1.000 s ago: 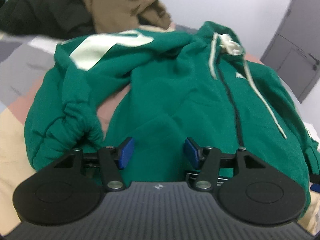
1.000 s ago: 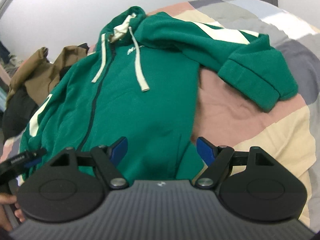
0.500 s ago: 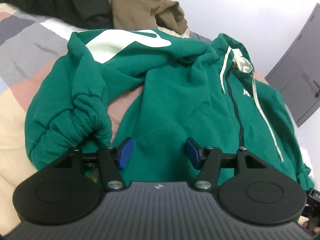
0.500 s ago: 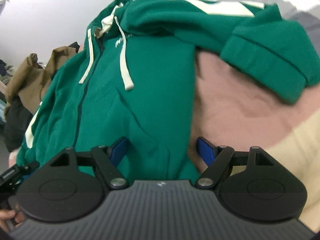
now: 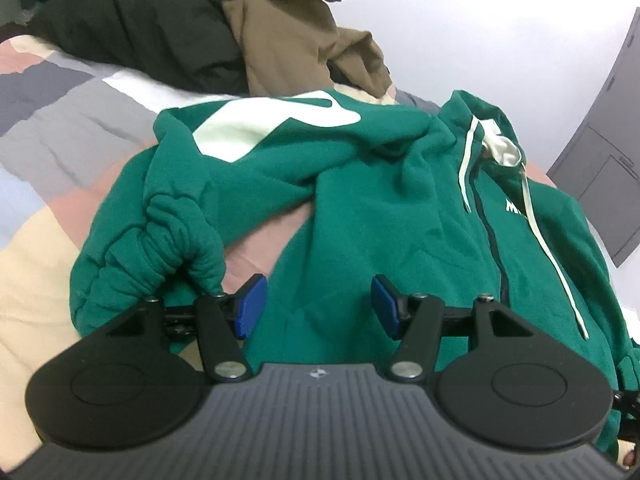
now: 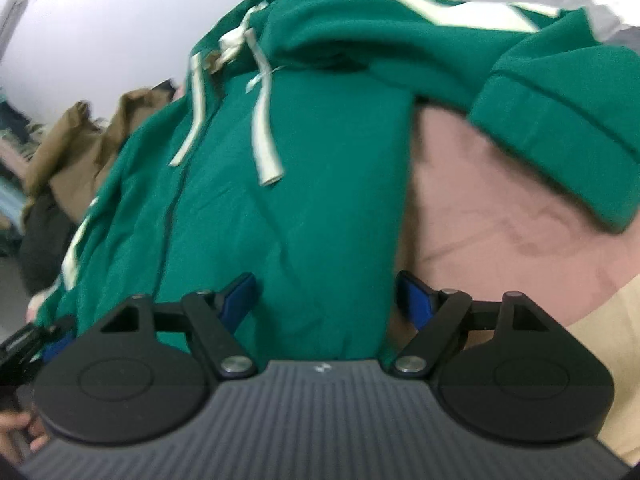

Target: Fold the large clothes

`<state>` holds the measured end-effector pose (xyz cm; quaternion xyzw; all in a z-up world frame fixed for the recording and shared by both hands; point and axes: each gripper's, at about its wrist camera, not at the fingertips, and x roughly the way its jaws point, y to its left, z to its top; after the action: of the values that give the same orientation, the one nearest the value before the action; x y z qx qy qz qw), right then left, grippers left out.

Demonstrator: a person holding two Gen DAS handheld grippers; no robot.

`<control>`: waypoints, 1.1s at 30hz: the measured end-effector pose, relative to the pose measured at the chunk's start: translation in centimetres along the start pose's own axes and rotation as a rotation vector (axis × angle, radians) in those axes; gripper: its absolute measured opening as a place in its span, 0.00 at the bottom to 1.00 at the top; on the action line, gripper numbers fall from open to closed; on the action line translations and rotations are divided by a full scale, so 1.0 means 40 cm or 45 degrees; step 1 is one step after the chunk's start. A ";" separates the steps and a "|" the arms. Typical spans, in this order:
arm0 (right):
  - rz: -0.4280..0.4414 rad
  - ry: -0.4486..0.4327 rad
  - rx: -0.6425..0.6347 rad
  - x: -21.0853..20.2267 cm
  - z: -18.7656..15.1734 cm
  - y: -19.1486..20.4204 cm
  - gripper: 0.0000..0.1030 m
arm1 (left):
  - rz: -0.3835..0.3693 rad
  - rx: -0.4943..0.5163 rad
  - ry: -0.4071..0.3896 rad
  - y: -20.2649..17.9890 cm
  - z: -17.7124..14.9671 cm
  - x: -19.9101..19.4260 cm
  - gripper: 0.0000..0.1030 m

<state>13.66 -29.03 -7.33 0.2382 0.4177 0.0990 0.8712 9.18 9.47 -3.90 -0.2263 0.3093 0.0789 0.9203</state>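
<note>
Left wrist view: left gripper with its blue pads spread apart, nothing between them but the hem region of the green hoodie, which lies front-up just ahead of the fingertips on the patchwork bedspread. Zipper closed as far as can be seen, running up ahead and to the right of the right finger. One sleeve is bunched, its cuff just beside the left finger; contact cannot be confirmed. It carries a large white graphic further ahead. Drawcords trail down the chest. Far ahead, beyond the hoodie, a black garment and a brown garment lie heaped, unfolded.

Writing: white chest lettering to the right of the zipper, only "M" legible, the rest cut off by the drawcord and the curve of the cloth. No other label readable.

Right wrist view (blurred): right gripper also with fingers wide apart, straddling the hoodie's lower edge; the side edge of the body falls just inside the right finger. Other sleeve lies ahead and to the right, cuff resting on the pink patch of bedspread. No writing is legible here.

Progress, judged: hoodie spread flat, sleeves not yet brought in, no fold made. Both grippers poised at the hem, ungripped. Essentially all folding remains, plus the two heaped garments.
</note>
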 end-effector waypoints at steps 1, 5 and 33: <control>0.092 0.035 0.015 0.003 -0.003 0.004 0.77 | 0.001 -0.001 0.005 0.002 -0.001 0.006 0.61; 0.182 0.075 -0.006 -0.001 -0.021 0.035 0.77 | -0.017 0.006 0.066 0.001 -0.009 0.041 0.62; 0.064 -0.109 -0.339 -0.335 -0.051 0.162 0.10 | -0.442 -0.140 0.167 0.043 0.055 -0.257 0.00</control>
<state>3.79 -27.71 3.92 0.1350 0.3572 0.1653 0.9093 1.67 11.97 3.23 -0.3309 0.3199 -0.0793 0.8842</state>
